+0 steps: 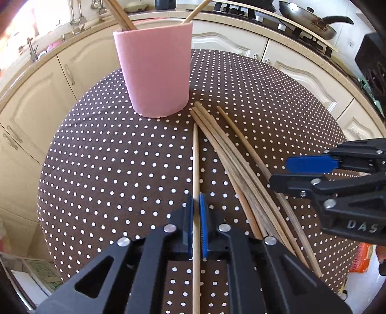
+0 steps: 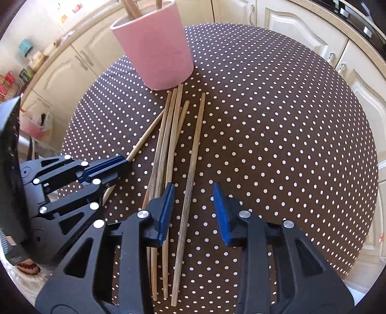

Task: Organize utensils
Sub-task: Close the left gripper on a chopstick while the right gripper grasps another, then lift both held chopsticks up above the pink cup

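Observation:
A pink cup (image 1: 155, 70) stands on the polka-dot table (image 1: 108, 169) with a few wooden chopsticks inside. My left gripper (image 1: 196, 212) is shut on one light chopstick (image 1: 196, 157) that points toward the cup. It also shows in the right wrist view (image 2: 120, 164) holding that chopstick (image 2: 147, 135). Several loose chopsticks (image 1: 231, 159) lie in a bundle right of it, near the cup's base (image 2: 168, 145). My right gripper (image 2: 194, 205) is open, low over the bundle, straddling one darker chopstick (image 2: 190, 169). It shows at the right of the left wrist view (image 1: 301, 174).
Cream kitchen cabinets (image 1: 43, 96) and a counter surround the round table. A frying pan (image 1: 308, 19) sits on the hob at the back right. The pink cup (image 2: 154, 48) stands at the table's far side. The table's edge (image 2: 361, 193) curves down on the right.

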`<act>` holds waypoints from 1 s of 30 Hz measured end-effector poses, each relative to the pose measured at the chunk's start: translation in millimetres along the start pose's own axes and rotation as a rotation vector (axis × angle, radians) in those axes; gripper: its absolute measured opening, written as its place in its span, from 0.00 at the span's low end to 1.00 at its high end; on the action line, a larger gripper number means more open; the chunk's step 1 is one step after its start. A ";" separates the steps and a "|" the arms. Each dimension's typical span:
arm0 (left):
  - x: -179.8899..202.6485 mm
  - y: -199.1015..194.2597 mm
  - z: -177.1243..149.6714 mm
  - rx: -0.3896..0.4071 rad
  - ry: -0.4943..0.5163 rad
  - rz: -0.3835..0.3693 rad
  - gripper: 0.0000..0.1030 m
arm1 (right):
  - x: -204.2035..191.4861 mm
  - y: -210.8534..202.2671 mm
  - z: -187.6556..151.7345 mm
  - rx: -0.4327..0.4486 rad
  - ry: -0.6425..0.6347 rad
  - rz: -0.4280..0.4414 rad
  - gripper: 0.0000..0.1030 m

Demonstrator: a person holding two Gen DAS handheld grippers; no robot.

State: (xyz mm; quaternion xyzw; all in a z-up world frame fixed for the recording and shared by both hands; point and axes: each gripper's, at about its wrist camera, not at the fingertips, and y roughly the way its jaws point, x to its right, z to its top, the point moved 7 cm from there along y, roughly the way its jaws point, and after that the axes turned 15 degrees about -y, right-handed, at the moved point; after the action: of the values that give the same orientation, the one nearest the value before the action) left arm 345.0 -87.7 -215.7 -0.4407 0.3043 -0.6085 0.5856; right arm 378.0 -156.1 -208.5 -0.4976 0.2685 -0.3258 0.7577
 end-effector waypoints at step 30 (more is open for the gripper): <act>-17.8 -114.6 1.7 0.385 -0.059 -0.343 0.05 | -4.3 -86.8 -8.6 0.443 0.059 0.019 0.05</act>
State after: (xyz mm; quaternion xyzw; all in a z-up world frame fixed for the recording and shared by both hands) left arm 294.3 -55.2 -116.6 -0.3838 0.0867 -0.7325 0.5555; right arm 349.3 -183.2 -130.6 -0.3066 0.2169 -0.3842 0.8434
